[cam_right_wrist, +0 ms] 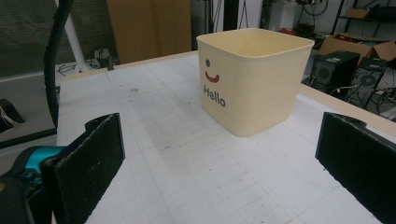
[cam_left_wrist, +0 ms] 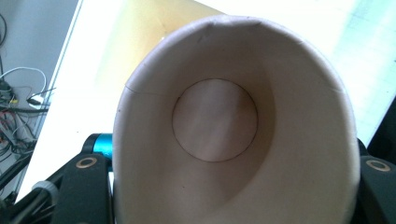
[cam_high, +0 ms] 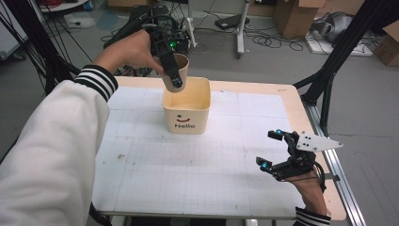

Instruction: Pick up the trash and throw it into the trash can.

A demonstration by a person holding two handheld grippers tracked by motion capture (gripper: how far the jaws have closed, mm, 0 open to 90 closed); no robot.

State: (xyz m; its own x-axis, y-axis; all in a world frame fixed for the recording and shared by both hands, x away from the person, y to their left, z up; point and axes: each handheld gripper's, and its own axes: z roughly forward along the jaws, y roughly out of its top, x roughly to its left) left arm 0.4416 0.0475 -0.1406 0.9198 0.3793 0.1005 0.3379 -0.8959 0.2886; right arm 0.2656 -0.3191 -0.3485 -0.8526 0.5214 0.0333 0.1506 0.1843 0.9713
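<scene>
A brown paper cup (cam_high: 181, 66) is showing a pale inside. The cream bin (cam_high: 187, 108) is bearing a red smile and dark "Hello". The white table (cam_high: 188, 174) is carrying a grey grid.

paper cup (cam_high: 181, 70) above bin (cam_high: 187, 112), bin mid-table (cam_high: 141, 179)

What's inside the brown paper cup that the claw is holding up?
Nothing: the paper cup looks empty, its round bottom bare in the left claw view. Below it sits the yellow tub; the cup hides part of the tub's inside.
</scene>
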